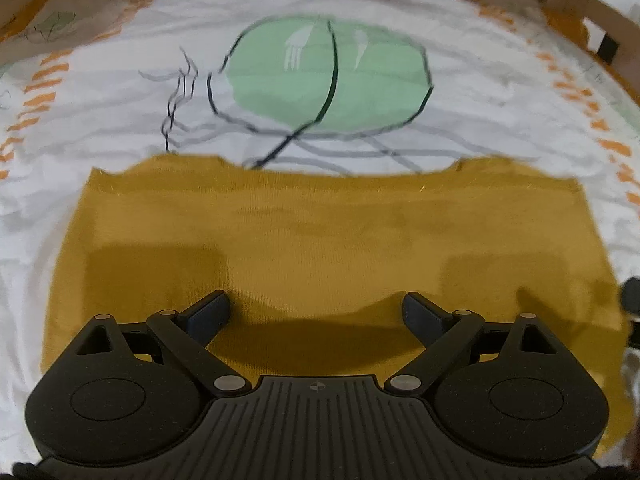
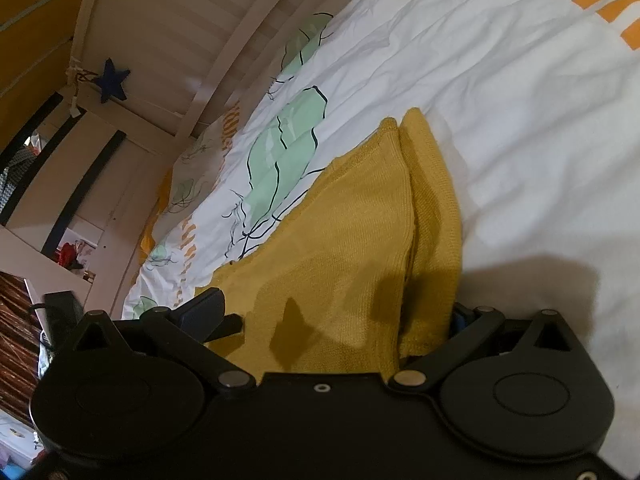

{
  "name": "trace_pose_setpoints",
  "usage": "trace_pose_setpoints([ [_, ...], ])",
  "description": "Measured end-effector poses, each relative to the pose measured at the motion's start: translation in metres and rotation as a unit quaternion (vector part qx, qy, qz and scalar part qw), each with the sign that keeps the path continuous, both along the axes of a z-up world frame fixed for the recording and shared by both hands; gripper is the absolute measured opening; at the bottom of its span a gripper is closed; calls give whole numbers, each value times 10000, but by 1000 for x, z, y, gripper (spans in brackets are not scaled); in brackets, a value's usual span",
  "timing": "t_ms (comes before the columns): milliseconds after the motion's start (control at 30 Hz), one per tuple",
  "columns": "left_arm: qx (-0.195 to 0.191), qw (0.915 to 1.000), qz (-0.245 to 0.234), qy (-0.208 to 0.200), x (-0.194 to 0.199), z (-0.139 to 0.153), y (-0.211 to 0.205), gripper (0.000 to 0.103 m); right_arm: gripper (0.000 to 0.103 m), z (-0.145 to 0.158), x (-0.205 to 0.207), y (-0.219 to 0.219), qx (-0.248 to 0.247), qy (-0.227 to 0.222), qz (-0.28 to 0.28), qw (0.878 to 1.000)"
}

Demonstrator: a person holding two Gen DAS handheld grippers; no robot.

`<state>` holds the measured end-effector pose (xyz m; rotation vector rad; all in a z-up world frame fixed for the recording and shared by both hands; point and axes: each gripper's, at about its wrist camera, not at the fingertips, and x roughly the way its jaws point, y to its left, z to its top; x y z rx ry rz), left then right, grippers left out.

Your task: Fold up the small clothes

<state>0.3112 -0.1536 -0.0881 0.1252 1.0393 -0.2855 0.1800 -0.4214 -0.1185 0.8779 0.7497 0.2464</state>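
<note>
Left tongs (image 1: 316,312) wide, empty, above the mustard garment (image 1: 280,240); right tongs (image 2: 332,316) wide astride its fold. Risk: a shallow pinch slips off.

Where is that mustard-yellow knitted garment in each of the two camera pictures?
Left wrist view: the yellow garment lies flat across the lower middle, just beyond the open fingers.
Right wrist view: the garment runs from the centre down to the gripper, one edge folded up on its right.
Shared landmark: the green leaf print on the white bedcover.
</note>
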Motion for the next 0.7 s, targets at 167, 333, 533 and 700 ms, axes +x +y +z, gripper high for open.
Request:
trace_pose_setpoints([
  [167, 12, 10000, -4, -33, -1, -8, -1, 98, 103, -2, -2, -2, 47, -140, 12, 9999],
  [333, -174, 9998, -92, -8, 0, -6, 7, 97, 103, -4, -5, -3, 112, -291, -50, 9995],
  [533, -495, 9988, -3, -35, -9, 6, 30, 96, 103, -3, -4, -5, 172, -308, -56, 9994],
  [700, -570, 9982, 83, -162, -23, 17, 64, 96, 103, 1, -1, -1, 4, -207, -16, 9998],
])
